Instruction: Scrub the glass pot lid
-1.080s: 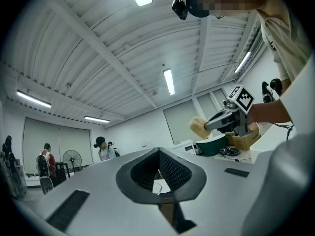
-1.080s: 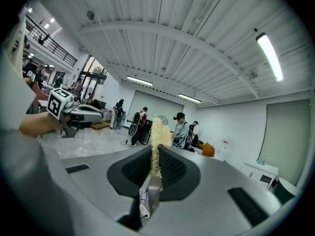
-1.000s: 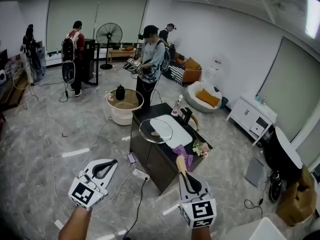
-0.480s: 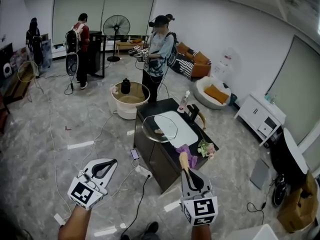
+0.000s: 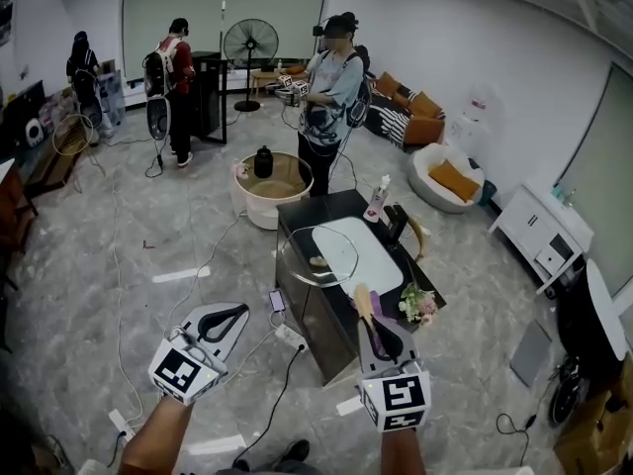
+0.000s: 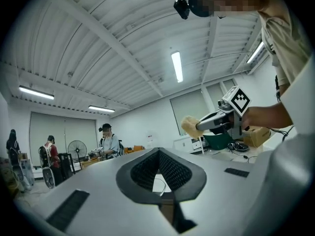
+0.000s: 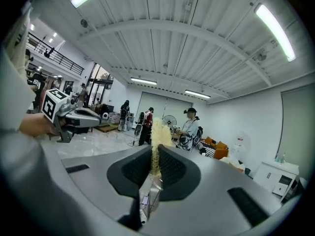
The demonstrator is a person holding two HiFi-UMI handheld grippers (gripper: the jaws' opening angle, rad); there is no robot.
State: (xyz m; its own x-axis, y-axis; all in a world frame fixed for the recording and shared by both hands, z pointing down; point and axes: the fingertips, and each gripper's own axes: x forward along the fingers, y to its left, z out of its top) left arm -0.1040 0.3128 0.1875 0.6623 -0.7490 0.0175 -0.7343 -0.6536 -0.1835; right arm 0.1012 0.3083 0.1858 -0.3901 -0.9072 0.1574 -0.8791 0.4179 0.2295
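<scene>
A wide room with a grey marbled floor (image 5: 119,295), white walls and strip lights in a ribbed ceiling holds several standing people, the nearest person (image 5: 334,87) well beyond both grippers, with a pedestal fan (image 5: 249,43) further back. Straight ahead of the grippers stands a dark counter (image 5: 318,330), closer to the right gripper than to the left one, and a white basin (image 5: 371,250) is set into its top. Beyond the counter's far end, ahead of the left gripper, a pale round tub (image 5: 259,211) sits on the floor. The glass pot lid (image 5: 318,255) lies flat at the counter's left edge, overlapping the basin's rim, ahead of both grippers and apart from them, roughly between their two lines of aim. The left gripper (image 5: 235,313) is held out roughly level over the floor, its jaws pressed together with nothing between them. The right gripper (image 5: 372,323) is just short of the counter's near corner, its jaws clamped on a tan sponge (image 5: 362,300) that sticks out past the tips toward the lid. Just right of the sponge a small bunch of flowers (image 5: 419,305) lies on the counter's near end, and a bottle (image 5: 377,202) stands at its far end.
</scene>
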